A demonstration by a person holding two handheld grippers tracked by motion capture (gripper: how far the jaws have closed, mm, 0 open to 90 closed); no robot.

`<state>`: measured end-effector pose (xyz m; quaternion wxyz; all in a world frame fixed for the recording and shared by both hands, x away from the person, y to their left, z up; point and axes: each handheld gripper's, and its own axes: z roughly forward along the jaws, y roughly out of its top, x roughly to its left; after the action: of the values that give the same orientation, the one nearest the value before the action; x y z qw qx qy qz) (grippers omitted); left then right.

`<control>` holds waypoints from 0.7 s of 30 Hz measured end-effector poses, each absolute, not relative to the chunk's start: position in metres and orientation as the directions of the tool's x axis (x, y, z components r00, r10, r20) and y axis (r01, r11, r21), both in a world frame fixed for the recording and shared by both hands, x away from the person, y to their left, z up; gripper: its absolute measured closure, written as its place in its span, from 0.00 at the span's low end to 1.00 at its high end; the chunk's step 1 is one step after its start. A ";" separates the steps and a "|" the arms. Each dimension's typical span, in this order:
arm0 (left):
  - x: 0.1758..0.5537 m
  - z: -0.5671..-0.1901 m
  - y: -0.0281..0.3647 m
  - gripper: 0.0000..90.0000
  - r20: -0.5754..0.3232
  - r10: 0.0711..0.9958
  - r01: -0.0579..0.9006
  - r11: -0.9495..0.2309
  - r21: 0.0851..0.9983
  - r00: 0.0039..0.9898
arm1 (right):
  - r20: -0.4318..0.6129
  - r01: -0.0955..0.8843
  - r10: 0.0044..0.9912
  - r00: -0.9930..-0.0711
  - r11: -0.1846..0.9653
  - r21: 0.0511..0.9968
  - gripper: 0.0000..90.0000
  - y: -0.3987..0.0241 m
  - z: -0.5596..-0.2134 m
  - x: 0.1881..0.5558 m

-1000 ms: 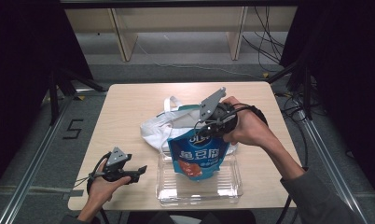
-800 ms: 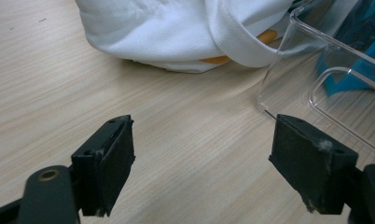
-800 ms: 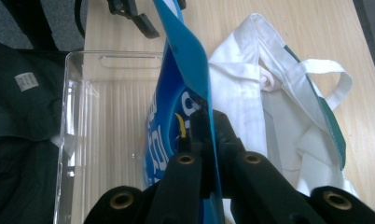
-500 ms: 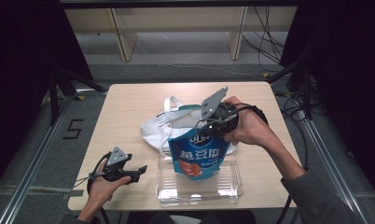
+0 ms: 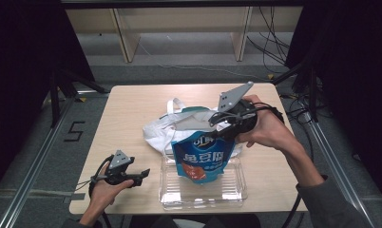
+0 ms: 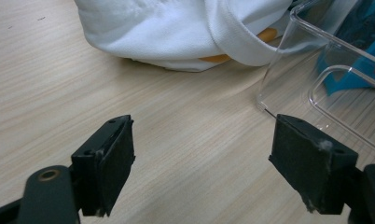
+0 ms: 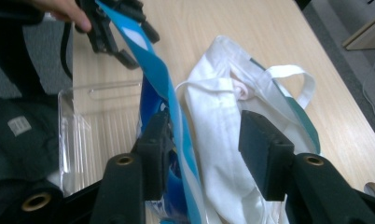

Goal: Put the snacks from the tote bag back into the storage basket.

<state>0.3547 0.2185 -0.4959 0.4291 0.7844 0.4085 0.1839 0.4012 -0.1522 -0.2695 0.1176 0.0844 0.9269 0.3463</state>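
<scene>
The blue snack pouch (image 5: 199, 159) hides part of the white bag (image 5: 170, 130); the pouch's small print is unreadable

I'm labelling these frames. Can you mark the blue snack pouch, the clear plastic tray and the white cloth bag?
blue snack pouch (image 5: 199, 159), high view, its printed front.
clear plastic tray (image 5: 203, 195), high view, its bare near floor.
white cloth bag (image 6: 176, 28), left gripper view, its bulging side.

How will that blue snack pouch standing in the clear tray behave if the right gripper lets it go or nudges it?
The blue snack pouch looks like thin soft film, so it would probably bend rather than stay stiff. It stands tall in the clear tray, so it may tip, perhaps onto the white cloth bag. The right gripper, just opened, straddles its top edge.
</scene>
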 end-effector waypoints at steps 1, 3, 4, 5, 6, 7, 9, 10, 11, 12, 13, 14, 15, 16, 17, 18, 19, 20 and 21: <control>0.354 -0.496 0.219 0.23 -0.060 0.800 0.487 -0.301 0.820 0.596 | -0.156 0.077 0.242 -0.958 0.738 0.670 0.59 -0.156 -0.268 0.400; 0.354 -0.496 0.219 0.23 -0.060 0.799 0.487 -0.303 0.819 0.598 | -0.156 0.083 0.254 -0.955 0.728 0.680 0.56 -0.161 -0.267 0.397; 0.355 -0.495 0.220 0.23 -0.053 0.800 0.489 -0.312 0.815 0.597 | -0.158 0.089 0.266 -0.951 0.725 0.683 0.55 -0.164 -0.266 0.395; 0.355 -0.495 0.222 0.23 -0.034 0.794 0.483 -0.335 0.809 0.607 | -0.160 0.091 0.276 -0.948 0.717 0.691 0.54 -0.168 -0.266 0.393; 0.355 -0.494 0.223 0.23 -0.027 0.790 0.484 -0.348 0.803 0.612 | -0.160 0.093 0.283 -0.946 0.707 0.701 0.54 -0.171 -0.266 0.391; 0.354 -0.496 0.219 0.23 -0.057 0.806 0.491 -0.302 0.817 0.590 | -0.154 0.102 0.293 -0.944 0.701 0.706 0.53 -0.173 -0.267 0.389; 0.354 -0.496 0.220 0.23 -0.055 0.804 0.490 -0.306 0.816 0.592 | -0.159 0.098 0.303 -0.940 0.684 0.723 0.51 -0.179 -0.268 0.386; 0.355 -0.496 0.220 0.23 -0.053 0.802 0.486 -0.306 0.819 0.595 | -0.183 0.084 0.313 -0.932 0.678 0.731 0.51 -0.184 -0.267 0.384; 0.355 -0.496 0.221 0.23 -0.052 0.802 0.486 -0.308 0.818 0.595 | -0.163 0.104 0.325 -0.932 0.669 0.736 0.50 -0.186 -0.268 0.381; 0.355 -0.496 0.220 0.23 -0.055 0.802 0.486 -0.305 0.819 0.595 | -0.159 0.104 0.328 -0.931 0.658 0.746 0.50 -0.191 -0.270 0.379; 0.354 -0.495 0.221 0.23 -0.049 0.804 0.489 -0.312 0.815 0.593 | -0.159 0.104 0.328 -0.931 0.658 0.746 0.50 -0.191 -0.270 0.379; 0.355 -0.495 0.221 0.23 -0.049 0.804 0.489 -0.310 0.815 0.592 | -0.150 0.123 0.350 -0.925 0.647 0.752 0.49 -0.197 -0.273 0.379; 0.355 -0.495 0.221 0.23 -0.049 0.804 0.489 -0.310 0.815 0.592 | -0.155 0.125 0.358 -0.921 0.648 0.751 0.49 -0.199 -0.275 0.379; 0.355 -0.495 0.221 0.23 -0.056 0.803 0.489 -0.305 0.817 0.593 | -0.154 0.135 0.375 -0.914 0.640 0.756 0.49 -0.201 -0.276 0.378; 0.355 -0.495 0.221 0.23 -0.056 0.803 0.489 -0.305 0.817 0.593 | -0.154 0.135 0.375 -0.914 0.640 0.756 0.49 -0.201 -0.276 0.378; 0.354 -0.496 0.221 0.23 -0.059 0.803 0.489 -0.301 0.819 0.593 | -0.159 0.129 0.371 -0.915 0.642 0.756 0.48 -0.202 -0.277 0.378; 0.354 -0.496 0.221 0.23 -0.059 0.804 0.489 -0.300 0.819 0.592 | -0.152 0.133 0.373 -0.915 0.637 0.759 0.47 -0.204 -0.279 0.377; 0.355 -0.495 0.221 0.23 -0.053 0.803 0.489 -0.308 0.816 0.593 | -0.152 0.138 0.382 -0.912 0.633 0.762 0.47 -0.206 -0.280 0.376; 0.355 -0.496 0.221 0.23 -0.061 0.805 0.490 -0.297 0.820 0.590 | -0.149 0.140 0.381 -0.912 0.634 0.761 0.47 -0.208 -0.280 0.376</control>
<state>0.3548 0.2207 -0.4956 0.4254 0.7837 0.4130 0.1854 0.3755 -0.2076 -0.2801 0.1498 0.1463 0.8913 0.4022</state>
